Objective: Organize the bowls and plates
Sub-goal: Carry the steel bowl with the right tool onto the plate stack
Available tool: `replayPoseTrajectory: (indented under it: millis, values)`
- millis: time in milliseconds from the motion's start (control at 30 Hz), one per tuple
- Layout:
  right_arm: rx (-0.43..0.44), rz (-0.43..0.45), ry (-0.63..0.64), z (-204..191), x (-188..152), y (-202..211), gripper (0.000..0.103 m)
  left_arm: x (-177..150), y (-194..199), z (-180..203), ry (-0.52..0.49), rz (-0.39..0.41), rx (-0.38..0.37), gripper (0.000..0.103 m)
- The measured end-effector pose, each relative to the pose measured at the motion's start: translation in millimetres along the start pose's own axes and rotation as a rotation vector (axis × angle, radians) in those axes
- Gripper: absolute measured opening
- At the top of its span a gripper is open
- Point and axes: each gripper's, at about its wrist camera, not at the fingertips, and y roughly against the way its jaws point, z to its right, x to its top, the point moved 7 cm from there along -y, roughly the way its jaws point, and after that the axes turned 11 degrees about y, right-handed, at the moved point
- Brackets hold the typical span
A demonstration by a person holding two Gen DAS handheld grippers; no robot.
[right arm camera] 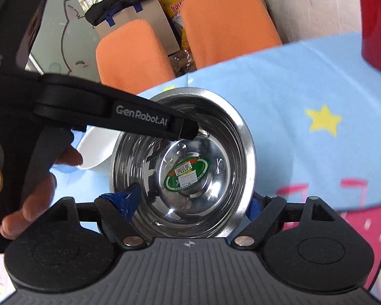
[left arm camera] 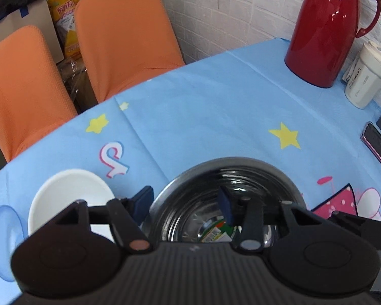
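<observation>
The tabletop (left arm camera: 216, 106), under a blue cloth printed with yellow stars, fills the middle of both views. Two orange chairs (left arm camera: 124, 35) stand at the upper left of each frame. One red thermos jug (left arm camera: 325, 28) stands whole at the upper right of the left wrist view; the right wrist view catches only its edge. One steel bowl (right arm camera: 243, 137) sits lower centre, with a green oval barcode sticker inside, its print too small to read. One white plate (left arm camera: 71, 193) lies just left of the bowl.

The left gripper (left arm camera: 186, 200) stands spread, one blue finger outside the bowl's left rim and one inside it. The right gripper (right arm camera: 195, 203) straddles the bowl's near side, released.

Only the right wrist view shows "GenRobot.AI" on the left gripper's arm; only the left shows a white lettered cup (left arm camera: 365, 76) at far right.
</observation>
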Motion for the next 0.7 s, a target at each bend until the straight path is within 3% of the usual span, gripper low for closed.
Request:
replayPoseTrajectory:
  millis: [367,700]
  values:
    - [-0.044,-0.013,0.076,-18.4,-29.0,14.1,0.07,-65.3,18.1,-3.3,0.093,-0.045,-0.053,0.044]
    - [-0.013,-0.029,0.094,-58.0,-67.9,51.6,0.072,-124.4,53.8,-4.5,0.229,-0.091,-0.081,0.044]
